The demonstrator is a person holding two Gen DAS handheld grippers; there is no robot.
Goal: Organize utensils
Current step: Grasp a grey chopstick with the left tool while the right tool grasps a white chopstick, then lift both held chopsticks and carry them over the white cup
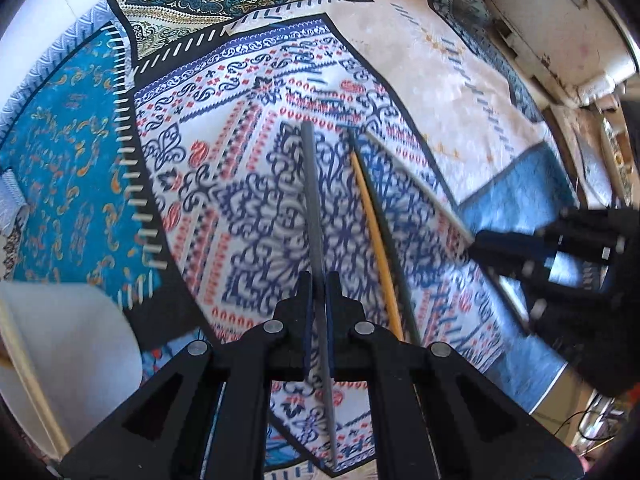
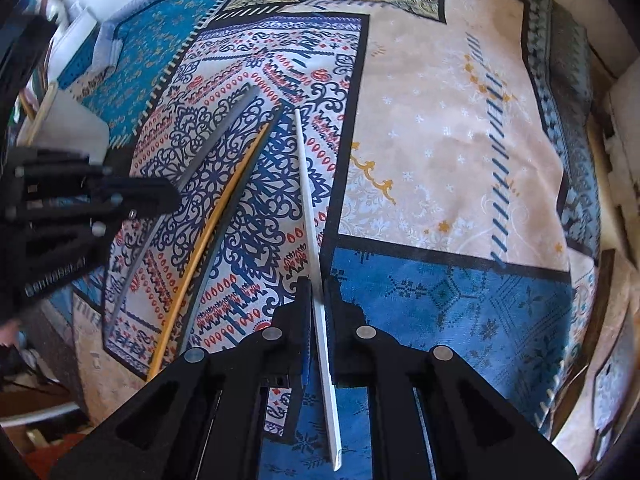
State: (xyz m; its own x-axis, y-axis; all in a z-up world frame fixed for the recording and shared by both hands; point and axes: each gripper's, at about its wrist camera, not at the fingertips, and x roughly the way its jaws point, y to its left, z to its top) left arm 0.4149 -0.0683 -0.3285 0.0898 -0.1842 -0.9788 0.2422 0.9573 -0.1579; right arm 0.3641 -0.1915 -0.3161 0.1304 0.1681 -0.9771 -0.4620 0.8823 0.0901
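Spread below: patchwork cloth [image 2: 440,152]. Over its red-and-navy panel, left gripper [image 1: 319,280] clamped on grey stick [image 1: 314,200], right gripper [image 2: 317,284] clamped on white stick [image 2: 308,200]. Between them on that panel: yellow stick [image 1: 376,240], dark stick [image 1: 394,264].

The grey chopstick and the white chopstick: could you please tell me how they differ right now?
The grey chopstick sits between the left tongs; the white chopstick sits between the right tongs. The grey one lies left of the loose yellow chopstick on the patterned cloth, the white one right of it. Both are long, thin, straight and gripped mid-length.
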